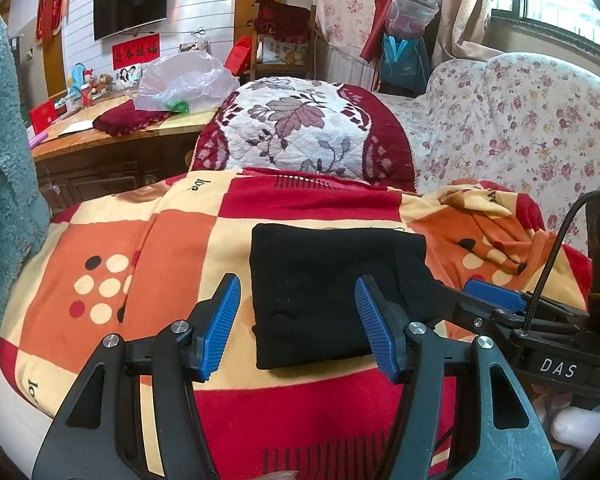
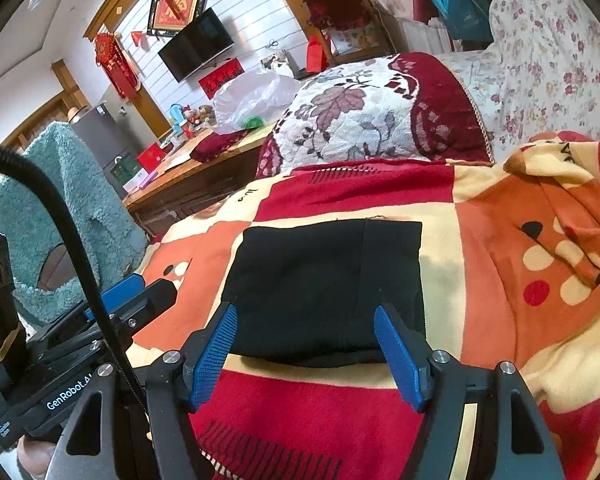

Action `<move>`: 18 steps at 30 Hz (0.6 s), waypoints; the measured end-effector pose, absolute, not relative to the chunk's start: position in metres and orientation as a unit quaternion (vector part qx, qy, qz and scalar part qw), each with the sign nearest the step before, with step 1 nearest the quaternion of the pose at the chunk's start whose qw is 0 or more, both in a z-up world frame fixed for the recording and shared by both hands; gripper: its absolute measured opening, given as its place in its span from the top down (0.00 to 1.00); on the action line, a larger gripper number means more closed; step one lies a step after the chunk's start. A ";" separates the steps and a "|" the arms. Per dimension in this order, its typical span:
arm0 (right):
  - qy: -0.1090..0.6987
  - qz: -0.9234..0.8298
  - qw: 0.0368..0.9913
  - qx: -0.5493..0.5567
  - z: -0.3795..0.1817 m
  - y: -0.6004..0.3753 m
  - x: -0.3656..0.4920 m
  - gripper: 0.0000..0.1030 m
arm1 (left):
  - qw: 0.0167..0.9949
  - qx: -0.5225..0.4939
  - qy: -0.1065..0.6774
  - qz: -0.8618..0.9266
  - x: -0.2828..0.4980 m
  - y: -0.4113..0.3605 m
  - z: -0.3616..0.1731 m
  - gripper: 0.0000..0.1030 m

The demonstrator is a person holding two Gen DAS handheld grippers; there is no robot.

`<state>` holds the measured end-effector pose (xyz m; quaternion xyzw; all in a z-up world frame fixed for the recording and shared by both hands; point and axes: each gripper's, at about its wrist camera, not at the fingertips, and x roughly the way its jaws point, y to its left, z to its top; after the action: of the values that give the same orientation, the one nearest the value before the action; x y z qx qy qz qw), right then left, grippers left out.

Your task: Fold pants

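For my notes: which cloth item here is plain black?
The folded pants on the checked blanket; the other fabrics are patterned or teal.

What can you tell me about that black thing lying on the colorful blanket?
Those are the black pants, folded into a neat, thick, almost square bundle. The cloth looks soft and knitted, with a seam running down one side. They lie flat on the red, orange and cream blanket. Both grippers are open near the closest edge, and nothing is holding the pants.

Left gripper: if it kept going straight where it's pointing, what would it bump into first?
Most likely the folded black pants lying on the checked blanket. The left gripper is open and aimed down at them, though depth is hard to judge.
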<state>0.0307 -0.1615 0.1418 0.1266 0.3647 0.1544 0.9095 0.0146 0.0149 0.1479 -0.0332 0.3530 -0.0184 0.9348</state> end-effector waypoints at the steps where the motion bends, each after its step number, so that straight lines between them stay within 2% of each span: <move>1: 0.364 0.154 0.910 0.127 0.142 -0.161 0.031 0.33 | 0.935 -0.033 0.354 -0.019 0.015 0.015 0.148 0.42; 18: 0.369 0.156 0.907 0.130 0.139 -0.159 0.029 0.33 | 0.934 -0.034 0.355 -0.019 0.013 0.013 0.147 0.42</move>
<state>0.0290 -0.1593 0.1386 0.1296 0.3690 0.1558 0.9071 0.0128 0.0135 0.1466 -0.0343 0.3555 -0.0191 0.9339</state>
